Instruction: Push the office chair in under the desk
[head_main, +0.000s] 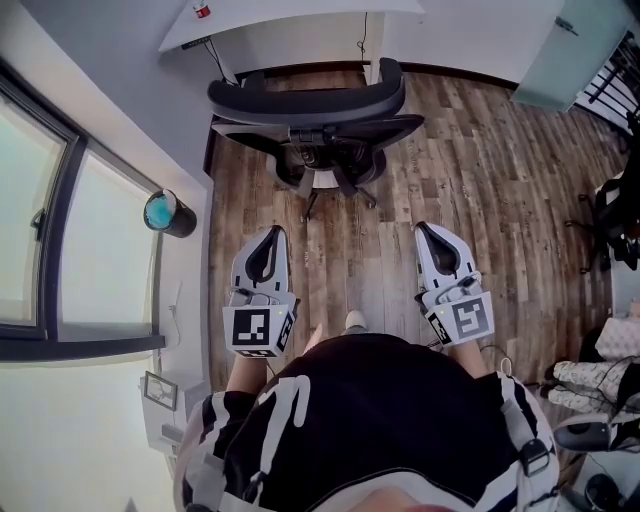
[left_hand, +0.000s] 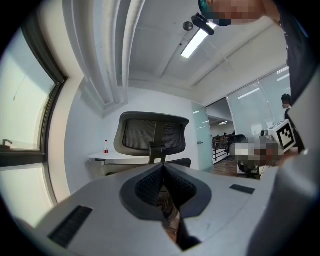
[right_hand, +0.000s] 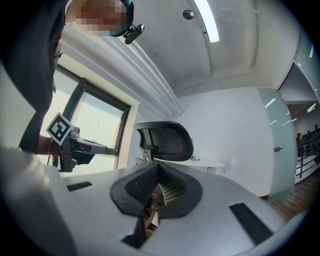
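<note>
1. Only the head view shows the layout from above. The office chair (head_main: 305, 100) stands at 12 o'clock from the person, on the wooden floor (head_main: 480, 180), just in front of the white desk (head_main: 290, 25).
2. The left gripper (head_main: 268, 234) at 7 o'clock of the chair and the right gripper (head_main: 428, 229) at 5 o'clock are both well apart from it.
3. The left gripper view alone shows a small red-capped bottle (left_hand: 105, 147) upright on the desk, at 9 o'clock of the mesh backrest.
4. The right gripper view alone shows the left gripper from the side, at 9 o'clock, in front of the window (right_hand: 95, 125).
5. Each gripper's own view shows its jaws clenched together with nothing between them.
6. The chair's backrest is turned to the person and its seat faces the desk at 12 o'clock. The curved backrest's long axis runs from 9 to 3 o'clock in the head view.
7. The desk is cut off by the top edge of the head view. The chair's base is partly hidden under its seat. In both gripper views the gripper bodies cover the chair below the backrest. I cannot tell whether the seat reaches under the desk.
8. A dark round bin (head_main: 170, 214) stands by the wall at 9 o'clock.
</note>
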